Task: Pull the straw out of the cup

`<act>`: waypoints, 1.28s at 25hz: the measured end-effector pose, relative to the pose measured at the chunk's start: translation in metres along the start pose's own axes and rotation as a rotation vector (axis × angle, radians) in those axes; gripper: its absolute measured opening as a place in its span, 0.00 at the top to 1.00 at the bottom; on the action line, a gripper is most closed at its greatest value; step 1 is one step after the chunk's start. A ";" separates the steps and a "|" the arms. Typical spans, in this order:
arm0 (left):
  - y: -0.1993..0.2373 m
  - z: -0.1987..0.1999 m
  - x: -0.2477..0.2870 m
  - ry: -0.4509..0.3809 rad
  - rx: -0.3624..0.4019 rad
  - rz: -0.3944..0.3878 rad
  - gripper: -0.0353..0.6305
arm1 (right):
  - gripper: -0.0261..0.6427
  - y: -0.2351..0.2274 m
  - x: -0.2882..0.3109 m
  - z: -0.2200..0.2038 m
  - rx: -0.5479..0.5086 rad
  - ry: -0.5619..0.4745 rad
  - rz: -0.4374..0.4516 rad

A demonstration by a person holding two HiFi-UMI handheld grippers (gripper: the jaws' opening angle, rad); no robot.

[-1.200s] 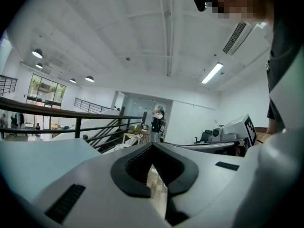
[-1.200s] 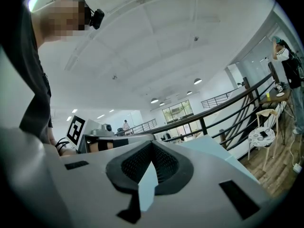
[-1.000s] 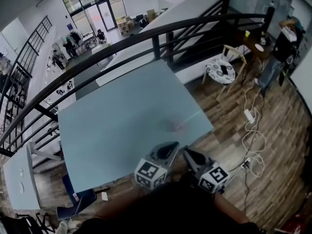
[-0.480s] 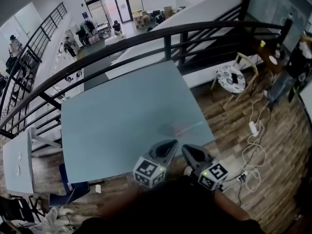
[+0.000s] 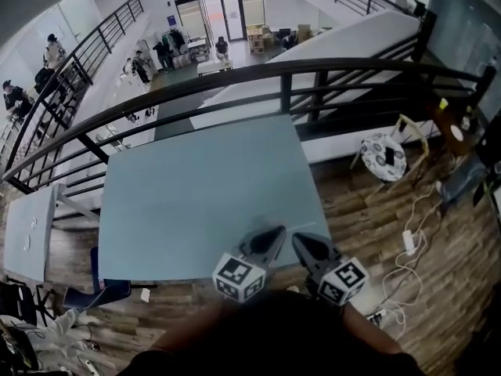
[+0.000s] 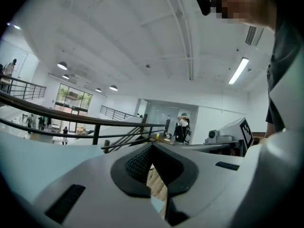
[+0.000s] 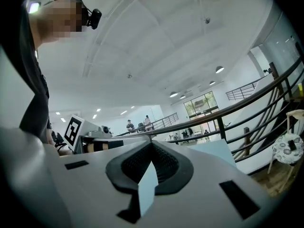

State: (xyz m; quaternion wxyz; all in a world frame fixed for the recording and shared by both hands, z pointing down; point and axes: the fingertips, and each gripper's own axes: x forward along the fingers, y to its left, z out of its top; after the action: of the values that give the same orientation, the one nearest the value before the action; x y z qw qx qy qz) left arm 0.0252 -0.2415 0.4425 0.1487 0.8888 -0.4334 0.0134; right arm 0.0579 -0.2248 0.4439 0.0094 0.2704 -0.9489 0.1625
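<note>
No cup or straw shows in any view. In the head view my left gripper [image 5: 274, 234] and right gripper [image 5: 302, 242] are held side by side over the near edge of the pale blue table [image 5: 196, 194], with their marker cubes toward me. Both point up and away from the tabletop. In the left gripper view the left gripper [image 6: 152, 146] has its jaw tips together and nothing between them. The right gripper [image 7: 152, 144] in its own view is likewise shut and holds nothing.
A black railing [image 5: 235, 77] runs behind the table, with a lower hall beyond it. A chair with a patterned cushion [image 5: 385, 153] stands to the right. Cables and a power strip [image 5: 409, 241] lie on the wooden floor. A blue chair [image 5: 94, 296] sits at the near left.
The head view has swung, so the table now sits more to the left and the far hall shows more. The faint clear cup with a straw near the table's right edge is out of sight. The grippers hold their pose.
</note>
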 end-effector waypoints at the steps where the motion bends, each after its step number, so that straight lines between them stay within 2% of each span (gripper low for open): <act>1: -0.002 0.000 0.004 -0.001 0.001 0.014 0.93 | 0.94 -0.004 -0.002 0.001 -0.004 -0.001 0.014; 8: -0.007 -0.010 0.018 -0.006 -0.018 0.113 0.93 | 0.94 -0.026 -0.019 0.004 0.037 0.027 0.084; 17: -0.002 -0.013 0.026 0.008 -0.042 0.152 0.93 | 0.94 -0.044 -0.030 -0.003 0.062 0.041 0.102; 28: 0.018 -0.046 0.045 0.095 -0.051 0.093 0.93 | 0.94 -0.077 -0.020 -0.033 0.111 0.077 0.014; 32: 0.026 -0.061 0.051 0.137 -0.080 0.057 0.93 | 0.94 -0.085 -0.016 -0.044 0.135 0.077 -0.022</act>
State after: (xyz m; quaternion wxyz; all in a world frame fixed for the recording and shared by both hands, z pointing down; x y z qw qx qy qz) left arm 0.0434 -0.2792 0.5155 0.2129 0.8664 -0.4475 0.0609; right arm 0.1126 -0.2710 0.5099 0.0293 0.2743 -0.9318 0.2361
